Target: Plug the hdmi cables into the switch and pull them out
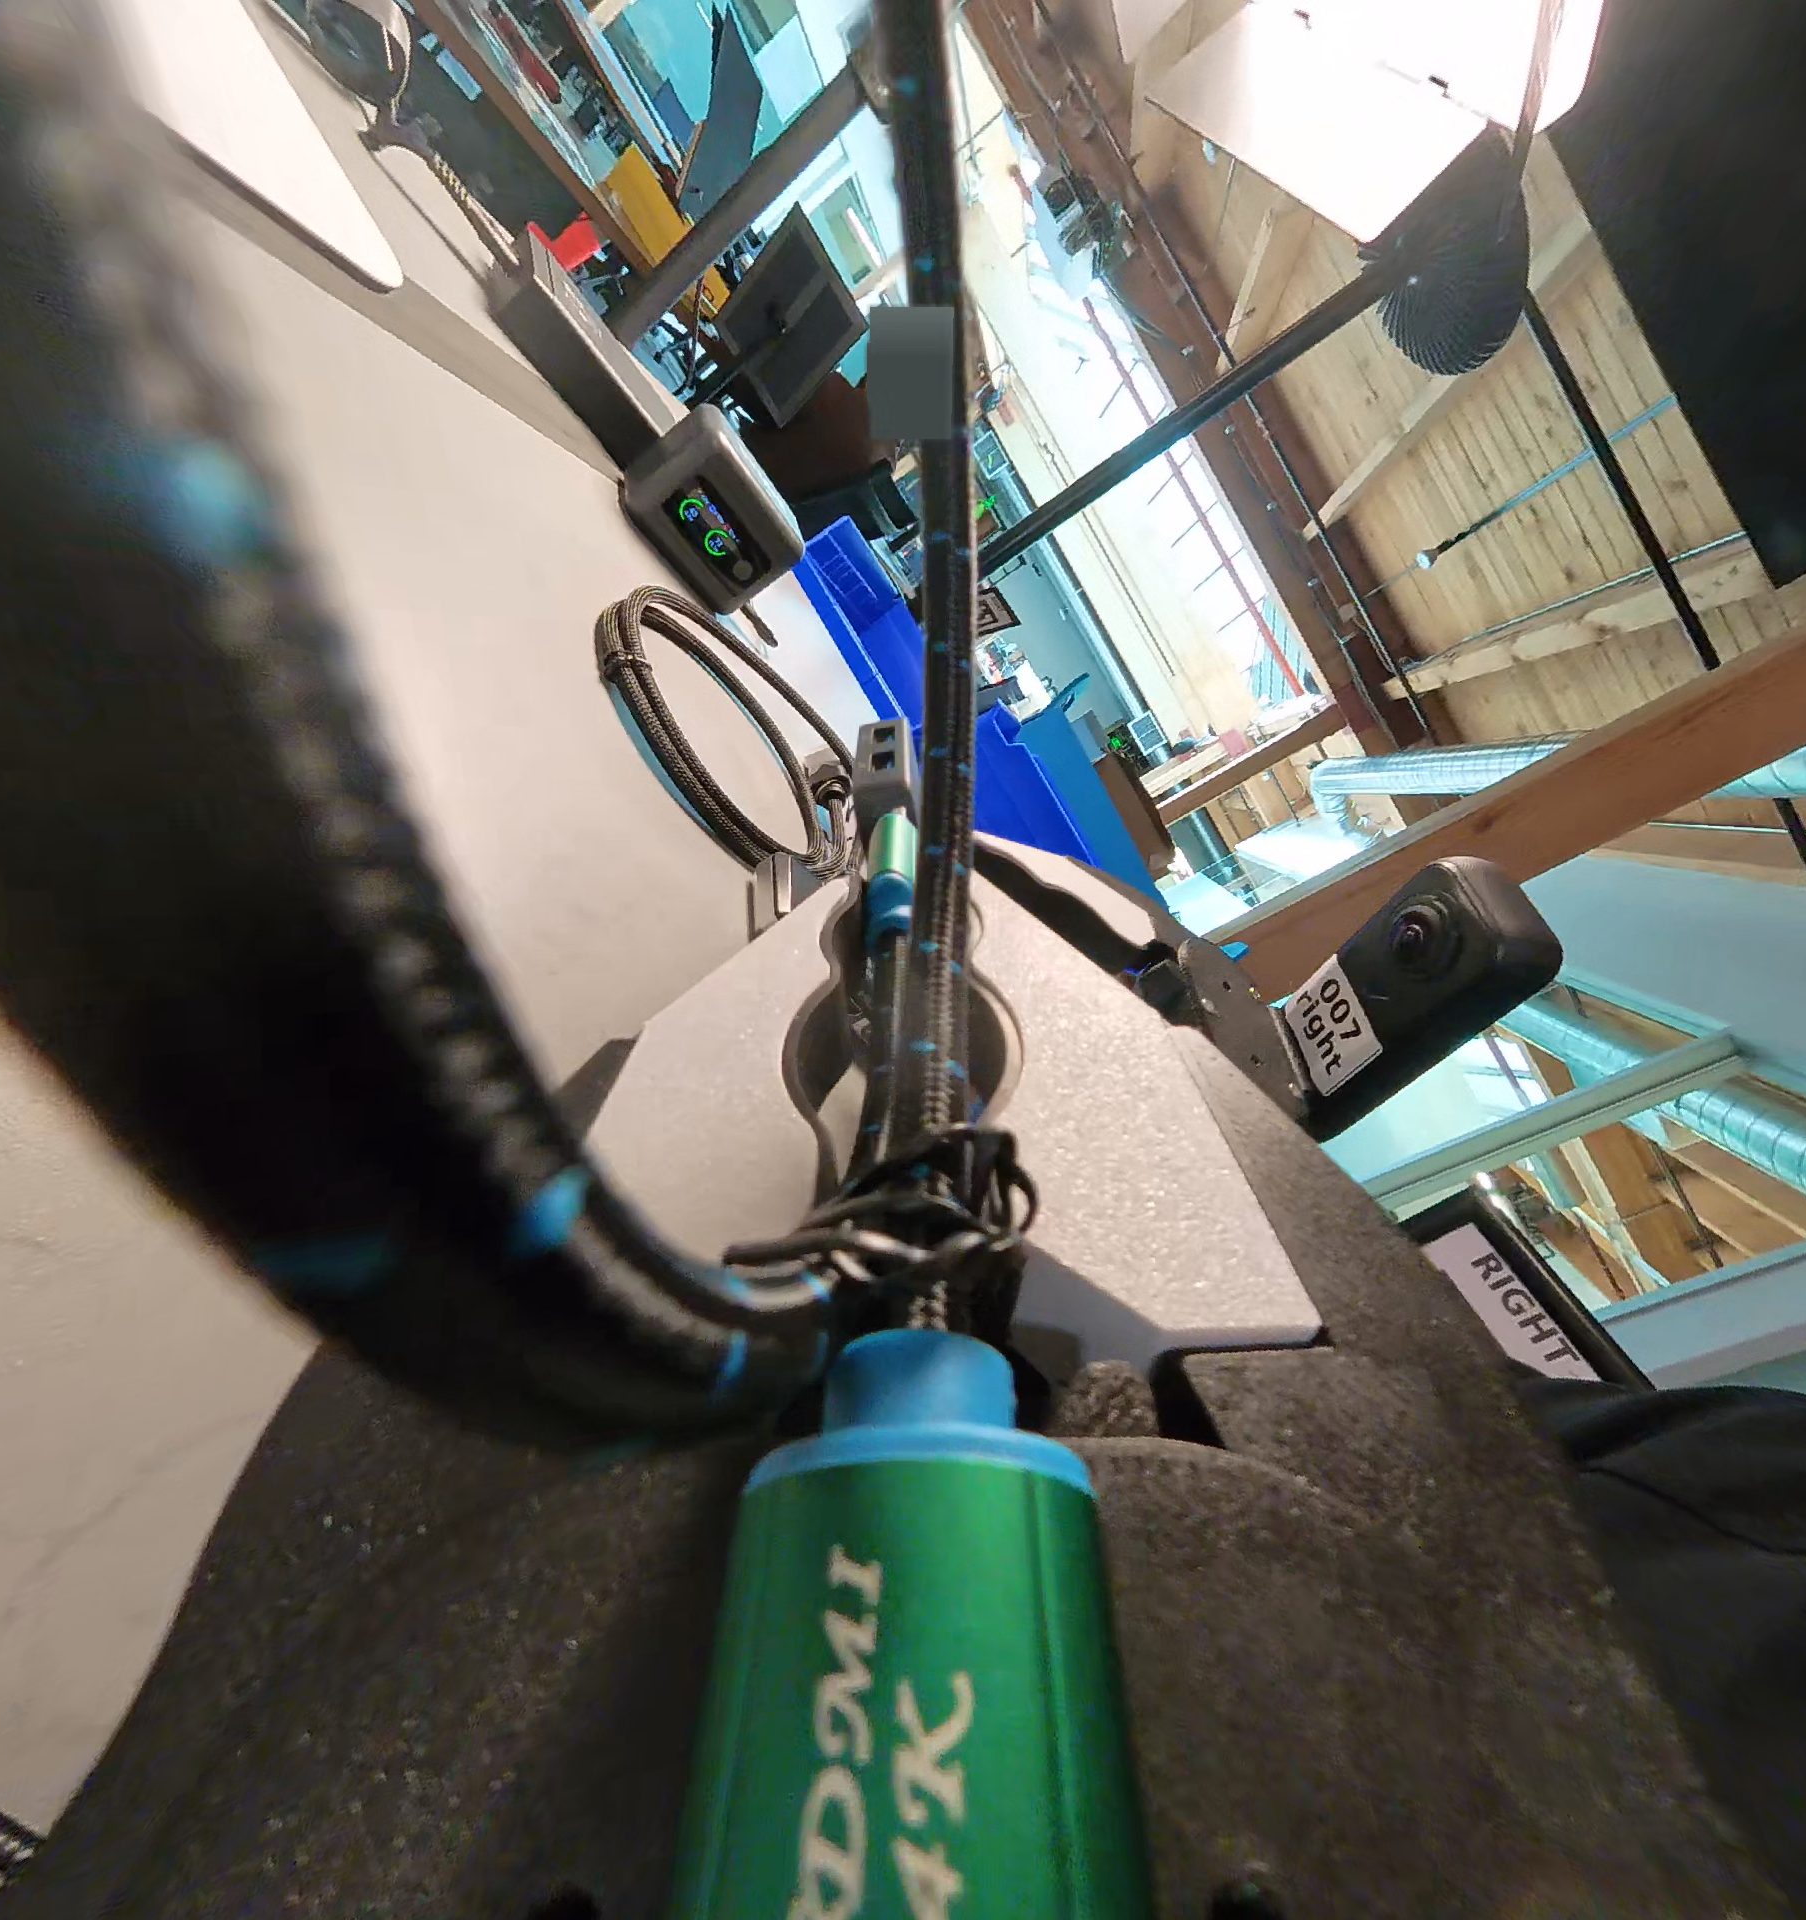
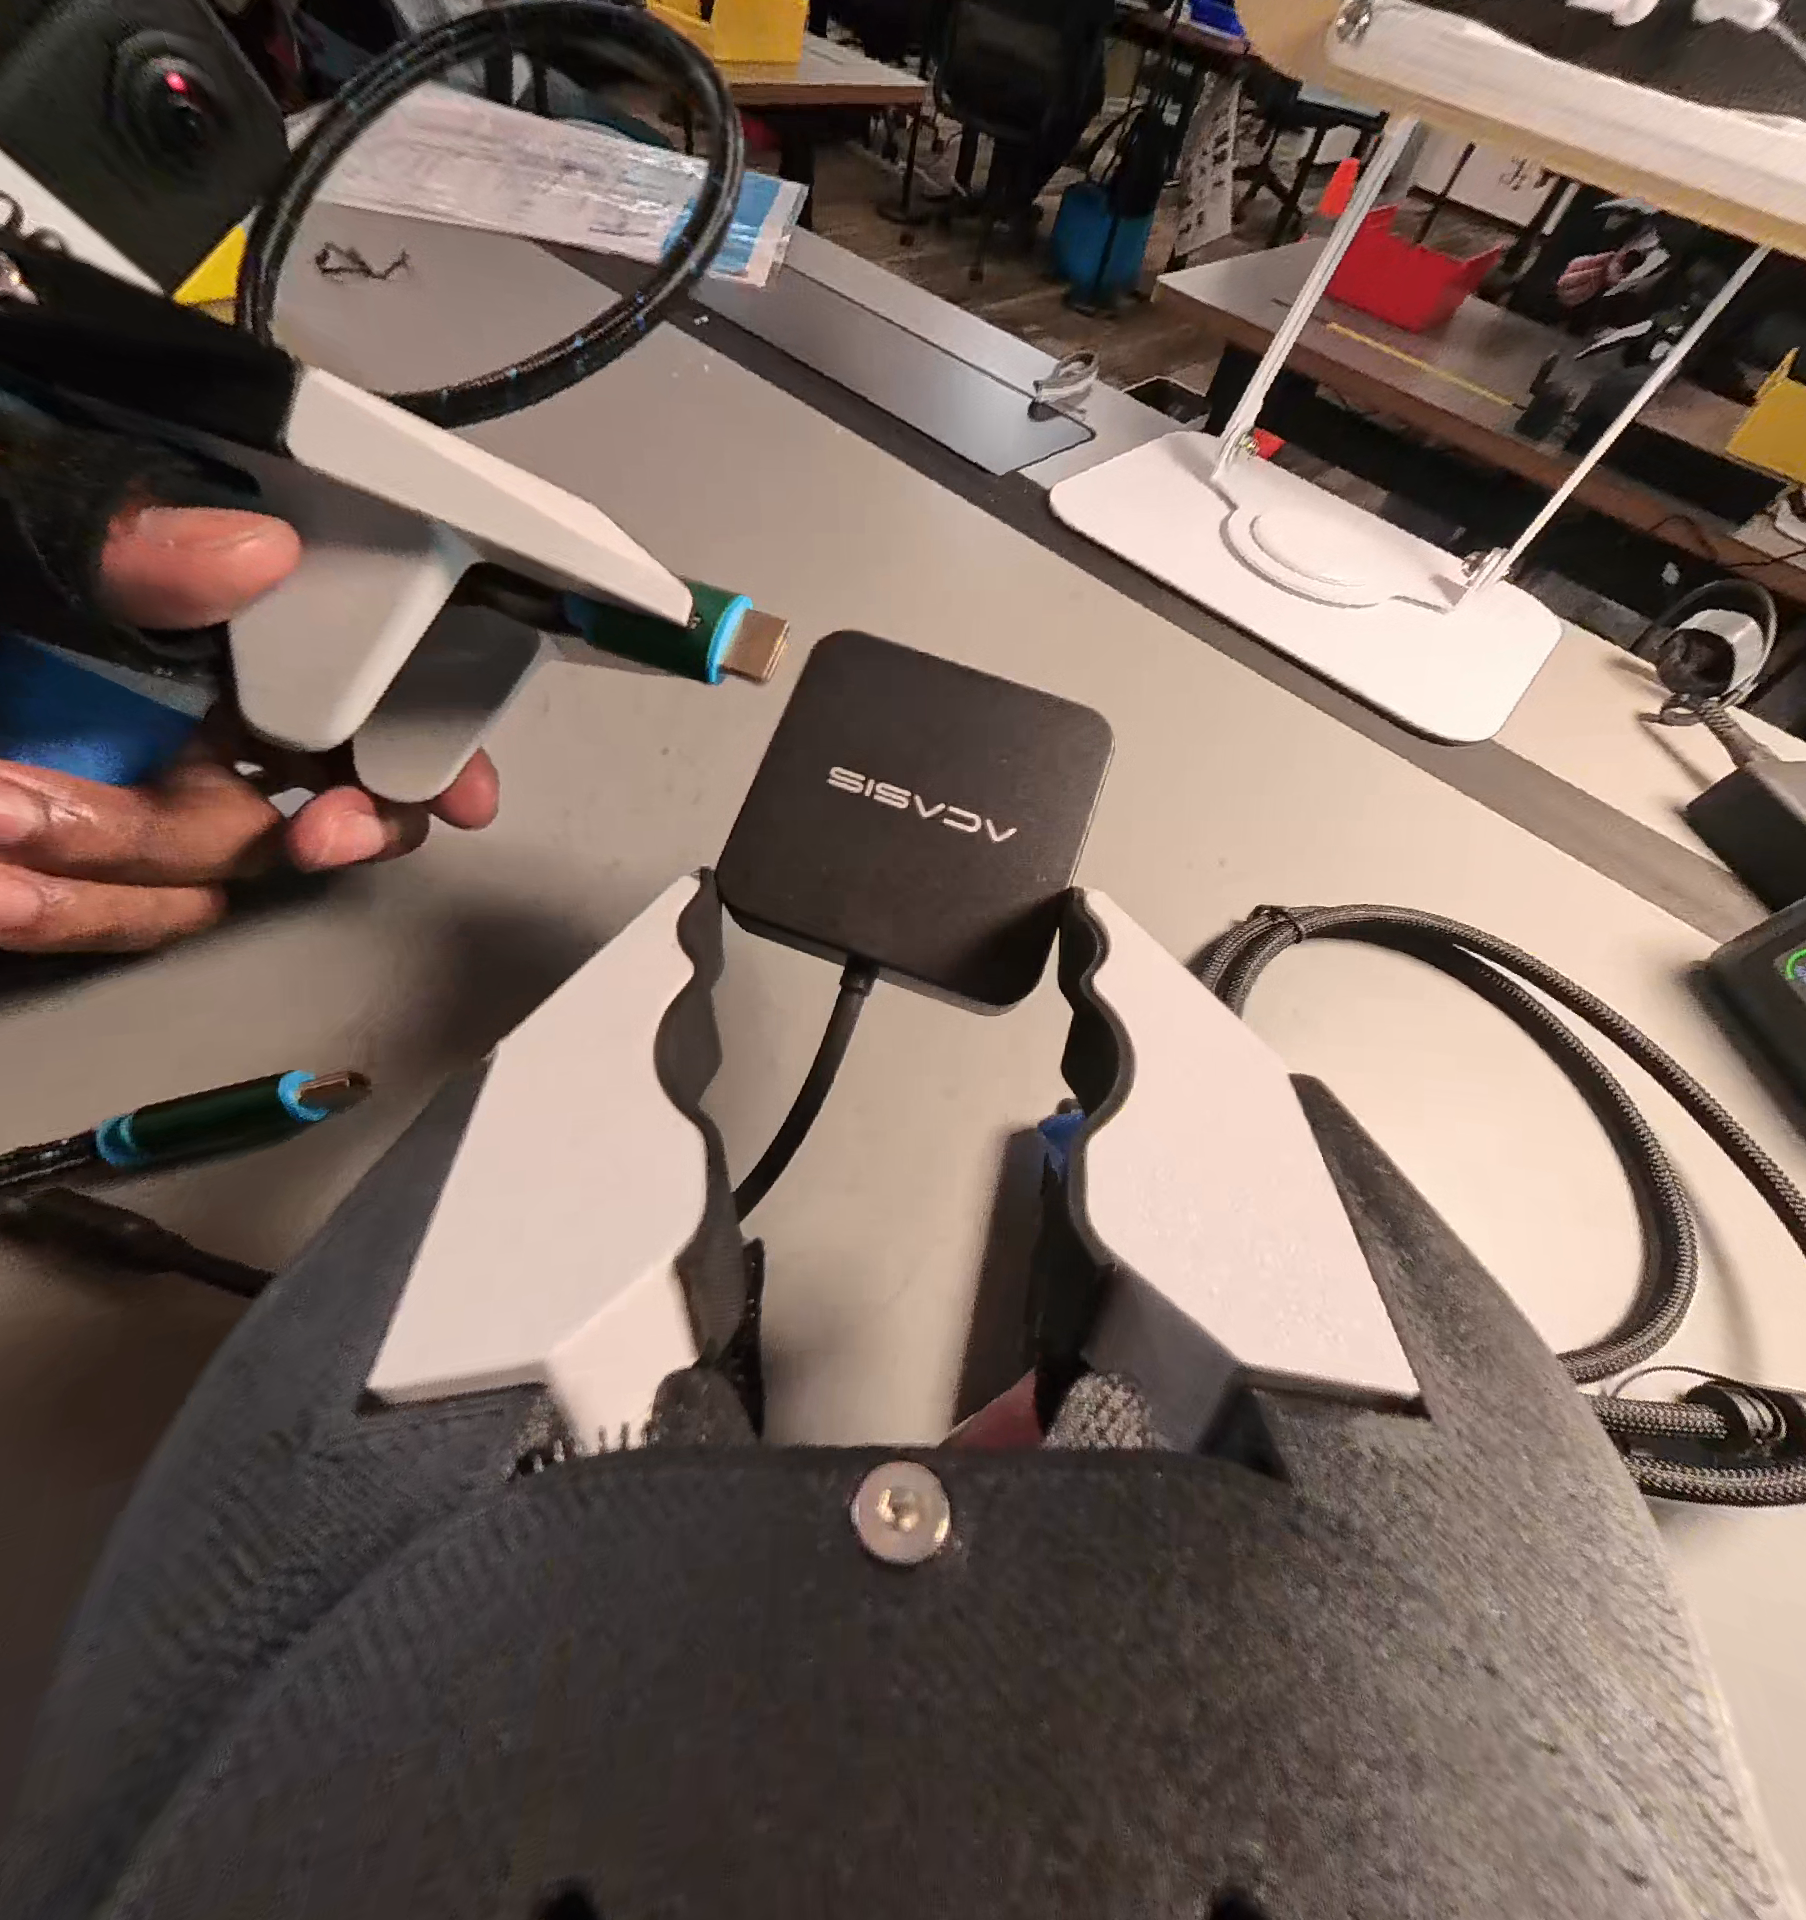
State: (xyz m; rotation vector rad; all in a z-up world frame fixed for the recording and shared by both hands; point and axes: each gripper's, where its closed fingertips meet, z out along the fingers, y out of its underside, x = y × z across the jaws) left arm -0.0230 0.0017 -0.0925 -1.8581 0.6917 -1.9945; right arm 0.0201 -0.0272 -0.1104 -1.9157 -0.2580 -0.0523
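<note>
In the right wrist view the black square switch lies on the grey table, its own lead running back between my fingers. My right gripper is shut on its near corners. My left gripper comes in from the left, shut on a green HDMI plug. The plug's metal tip hangs just off the switch's far left edge, not inserted. A second green plug lies loose at the left. In the left wrist view my left gripper pinches the plug, and another green plug body fills the bottom.
A coiled black braided cable lies right of the switch, also in the left wrist view. A dark device with green rings on its screen and a black adapter sit at the right. A white lamp base stands behind. A hand holds the left gripper. There is about 6 cm between the tips of the two grippers.
</note>
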